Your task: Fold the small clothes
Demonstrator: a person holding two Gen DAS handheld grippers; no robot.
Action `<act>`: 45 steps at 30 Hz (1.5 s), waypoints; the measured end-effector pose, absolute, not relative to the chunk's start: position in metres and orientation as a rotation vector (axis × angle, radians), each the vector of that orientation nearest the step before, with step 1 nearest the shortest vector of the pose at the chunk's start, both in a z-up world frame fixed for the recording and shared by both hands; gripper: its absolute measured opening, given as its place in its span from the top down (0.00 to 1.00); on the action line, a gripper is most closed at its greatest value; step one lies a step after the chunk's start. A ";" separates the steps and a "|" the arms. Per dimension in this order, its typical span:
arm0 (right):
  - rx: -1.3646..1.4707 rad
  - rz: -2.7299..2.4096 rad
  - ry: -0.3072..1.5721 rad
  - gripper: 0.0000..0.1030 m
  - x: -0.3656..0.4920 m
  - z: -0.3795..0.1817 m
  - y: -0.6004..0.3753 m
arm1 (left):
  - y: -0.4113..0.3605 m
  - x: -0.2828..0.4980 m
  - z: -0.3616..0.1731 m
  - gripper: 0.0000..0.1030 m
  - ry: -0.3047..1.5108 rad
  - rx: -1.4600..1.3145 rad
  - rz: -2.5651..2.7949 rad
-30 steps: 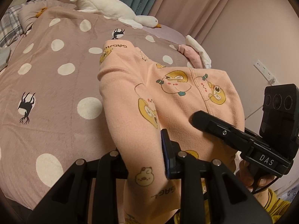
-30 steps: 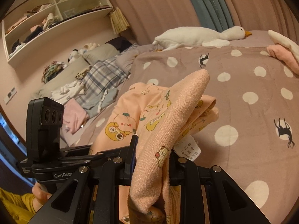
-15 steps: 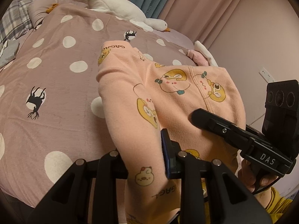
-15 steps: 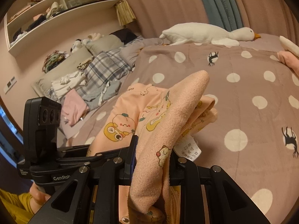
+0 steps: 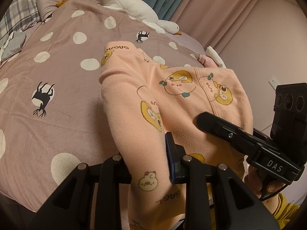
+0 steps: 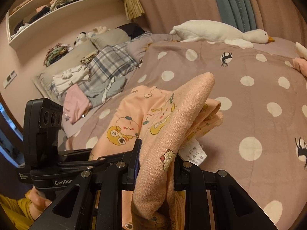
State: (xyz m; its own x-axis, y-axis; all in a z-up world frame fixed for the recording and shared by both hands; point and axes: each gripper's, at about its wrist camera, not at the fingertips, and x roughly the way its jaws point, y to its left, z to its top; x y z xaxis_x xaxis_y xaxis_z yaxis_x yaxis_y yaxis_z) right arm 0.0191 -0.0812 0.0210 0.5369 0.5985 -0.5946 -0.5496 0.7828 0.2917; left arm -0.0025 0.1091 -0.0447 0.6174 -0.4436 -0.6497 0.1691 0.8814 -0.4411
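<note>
A small peach garment (image 5: 172, 95) printed with yellow cartoon animals hangs between both grippers above the bed. My left gripper (image 5: 147, 163) is shut on one edge of it. My right gripper (image 6: 155, 161) is shut on a bunched edge of the same garment (image 6: 172, 118), with its white care label (image 6: 192, 152) hanging beside the fingers. The right gripper also shows in the left wrist view (image 5: 226, 130), at the garment's right side. The left gripper's body shows in the right wrist view (image 6: 57, 164).
The bed has a mauve polka-dot cover (image 5: 57, 76) (image 6: 259, 95). A white plush goose (image 5: 134, 5) (image 6: 214, 31) lies at its far edge. Plaid bedding and loose clothes (image 6: 92, 76) pile up at the left. Pink folded clothes (image 5: 209, 61) lie near the wall.
Both grippers have lifted and tilted slightly, so more of the bed shows in both views. The garment stays gripped in the same way.
</note>
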 end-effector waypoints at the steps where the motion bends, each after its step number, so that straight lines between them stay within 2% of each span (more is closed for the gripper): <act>1: 0.070 0.684 0.737 0.75 0.020 0.021 -0.080 | 0.110 -0.003 -0.045 0.74 0.836 -0.359 -0.360; 23: 0.023 0.703 0.789 0.75 0.043 0.010 -0.058 | 0.127 0.009 -0.064 0.74 0.868 -0.410 -0.329; 45: 0.074 0.678 0.812 0.75 0.076 -0.009 -0.056 | 0.132 0.059 -0.080 0.74 0.903 -0.402 -0.329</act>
State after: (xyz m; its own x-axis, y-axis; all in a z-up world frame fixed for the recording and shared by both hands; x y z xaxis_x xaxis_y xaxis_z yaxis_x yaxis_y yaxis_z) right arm 0.0755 -0.0558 -0.0088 0.4912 0.5854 -0.6450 -0.5306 0.7883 0.3114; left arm 0.0591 0.1322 -0.0798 0.5787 -0.4378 -0.6880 0.1068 0.8771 -0.4682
